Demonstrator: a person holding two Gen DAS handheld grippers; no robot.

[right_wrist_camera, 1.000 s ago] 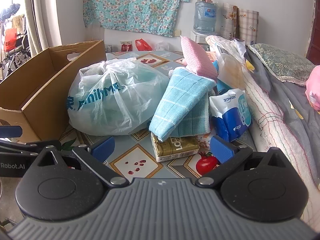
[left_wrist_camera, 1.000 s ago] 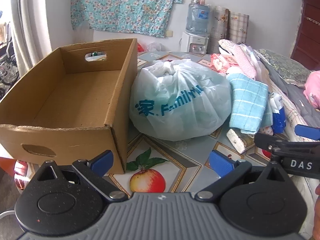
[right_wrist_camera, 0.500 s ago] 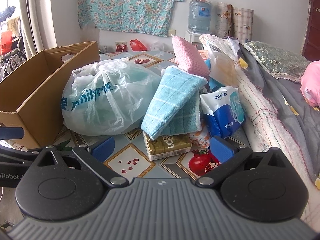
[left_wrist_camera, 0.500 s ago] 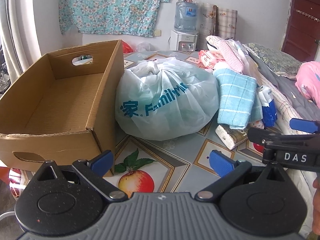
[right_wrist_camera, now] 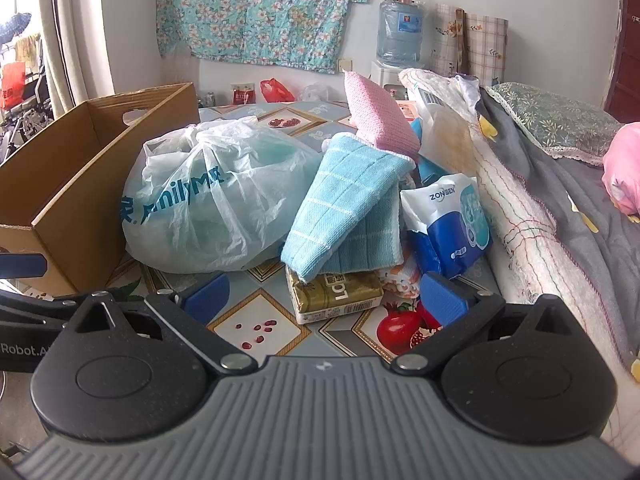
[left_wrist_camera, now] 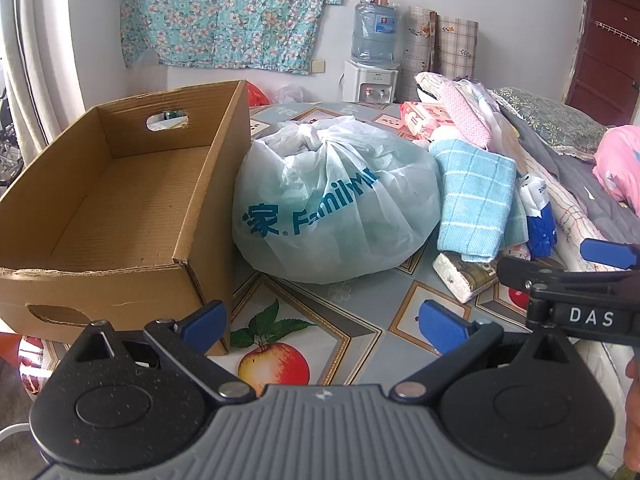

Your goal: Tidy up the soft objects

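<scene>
Nothing is packed yet: the cardboard box [left_wrist_camera: 120,208] ahead-left of the wide-open, empty left gripper [left_wrist_camera: 322,322] holds nothing, while the plastic bag [right_wrist_camera: 212,196], blue towel [right_wrist_camera: 348,200] and tissue pack [right_wrist_camera: 448,220] lie ahead of the equally spread, empty right gripper [right_wrist_camera: 324,300]

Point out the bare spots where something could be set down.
The cardboard box shows nothing inside. Bare tablecloth runs in front of the plastic bag, right of the box. Crowded: blue towel, gold pack and tissue pack against the bedding.
</scene>
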